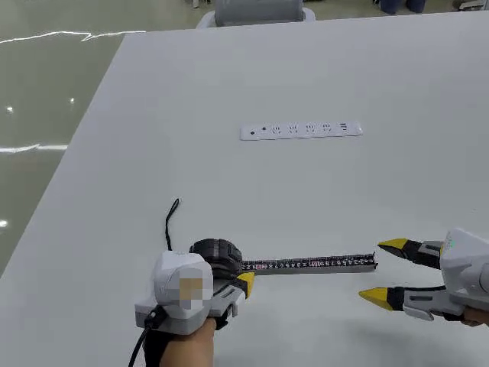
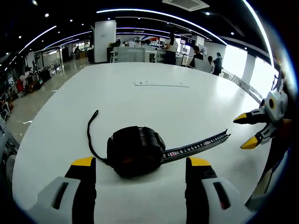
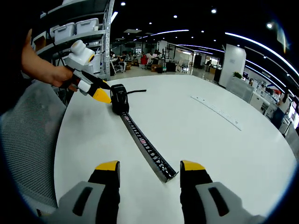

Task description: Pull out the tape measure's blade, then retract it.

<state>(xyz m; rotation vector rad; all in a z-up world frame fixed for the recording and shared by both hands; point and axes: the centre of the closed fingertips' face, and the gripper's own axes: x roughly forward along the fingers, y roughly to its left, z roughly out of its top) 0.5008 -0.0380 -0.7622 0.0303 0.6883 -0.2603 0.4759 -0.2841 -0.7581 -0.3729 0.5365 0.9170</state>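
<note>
A black tape measure (image 1: 218,256) lies on the white table (image 1: 306,191), its blade (image 1: 313,264) drawn out to the right and flat on the surface. My left gripper (image 1: 225,269) is open, its jaws on either side of the case (image 2: 135,150) with a gap on both sides. My right gripper (image 1: 384,270) is open too, just past the blade's end. In the right gripper view the blade tip (image 3: 169,175) lies between the yellow fingertips (image 3: 108,166) and touches neither. The case's black wrist strap (image 1: 170,220) trails away from it.
A white power strip (image 1: 302,130) lies flat in the middle of the table, beyond the tape. The table's left edge (image 1: 72,145) runs diagonally above a shiny floor. A grey chair (image 1: 260,9) stands at the far edge. Shelving (image 3: 79,28) is nearby.
</note>
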